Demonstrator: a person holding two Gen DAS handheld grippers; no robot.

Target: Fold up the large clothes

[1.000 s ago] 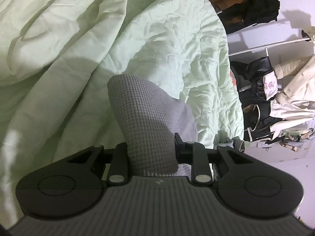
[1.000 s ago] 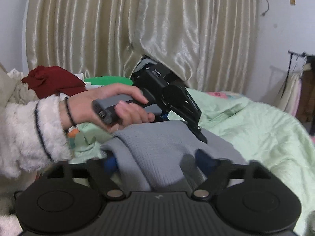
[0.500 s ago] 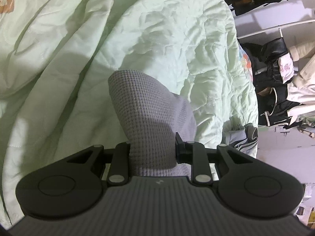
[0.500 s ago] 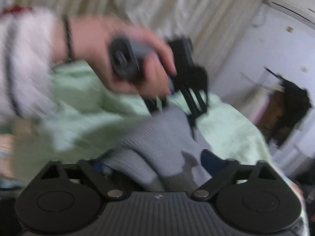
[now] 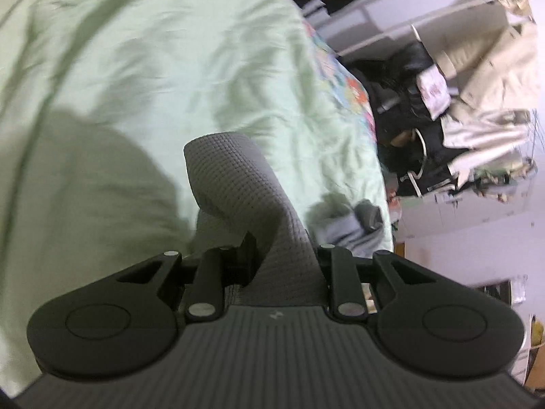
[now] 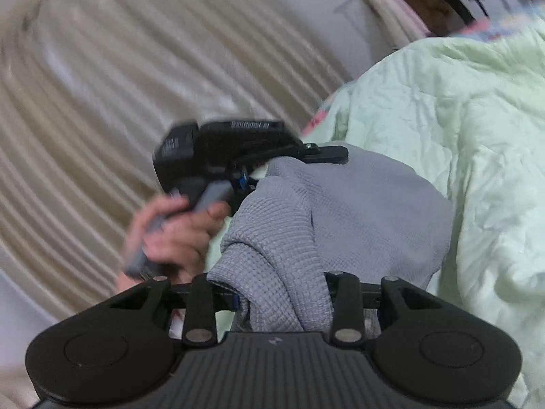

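Note:
A grey waffle-knit garment [image 5: 235,184] is bunched between the fingers of my left gripper [image 5: 282,259], which is shut on it above the pale green quilt [image 5: 170,68]. In the right wrist view the same garment [image 6: 357,211] spans from the left gripper [image 6: 323,153], held in a person's hand [image 6: 177,235], down to my right gripper [image 6: 282,293]. The right jaws are closing, with a thick fold of the cloth pinched between them. The fingertips of both grippers are hidden in fabric.
The green quilt [image 6: 460,119] covers the bed. A cream curtain [image 6: 119,68] hangs behind the left hand. Beyond the bed's edge stands a rack piled with dark and cream clothes [image 5: 460,102]. A loose grey piece of cloth [image 5: 347,228] lies near the bed's edge.
The right jaws went from wide apart to pinched on the grey cloth, and that view has rolled strongly. The left gripper rose with its hold on the garment, away from the quilt.

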